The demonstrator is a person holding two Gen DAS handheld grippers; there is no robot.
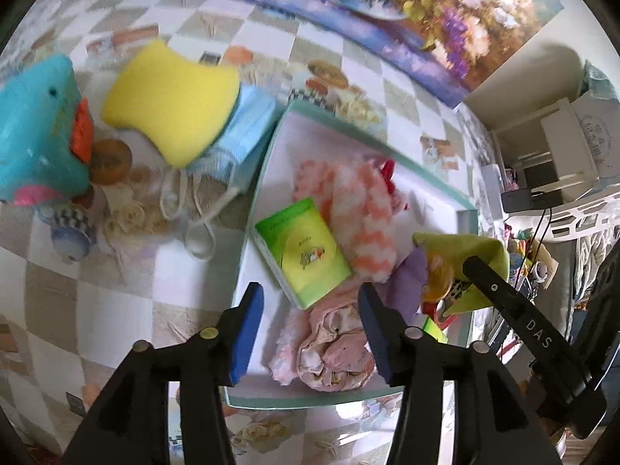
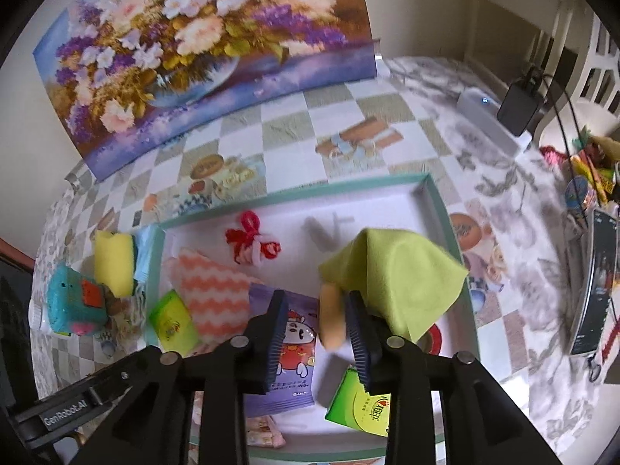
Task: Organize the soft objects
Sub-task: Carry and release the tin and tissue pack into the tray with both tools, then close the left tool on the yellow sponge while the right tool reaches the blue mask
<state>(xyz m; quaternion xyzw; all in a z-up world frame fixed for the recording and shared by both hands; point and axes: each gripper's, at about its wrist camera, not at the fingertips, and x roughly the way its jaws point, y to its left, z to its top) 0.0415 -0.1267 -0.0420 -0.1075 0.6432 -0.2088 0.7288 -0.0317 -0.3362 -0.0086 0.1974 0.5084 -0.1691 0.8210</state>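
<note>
Two fluffy zigzag cloths (image 1: 360,217) lie in the shallow rectangular tray (image 1: 267,162).

a floral painting (image 2: 201,50) leans against a cream wall (image 2: 418,7) at the far edge of the checked, flower-printed worktop (image 2: 348,89); white furniture (image 1: 562,143) stands right.

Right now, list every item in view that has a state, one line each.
left gripper: open, nothing between its pads.
right gripper: open, green cloth beside one pad.
green cloth: draped over a puppet, not lying flat.
tray: partly filled with soft items.
zigzag cloth: folded, in the tray.
pink towel: rolled, in the tray.
yellow sponge: outside the tray, on a blue mask.
</note>
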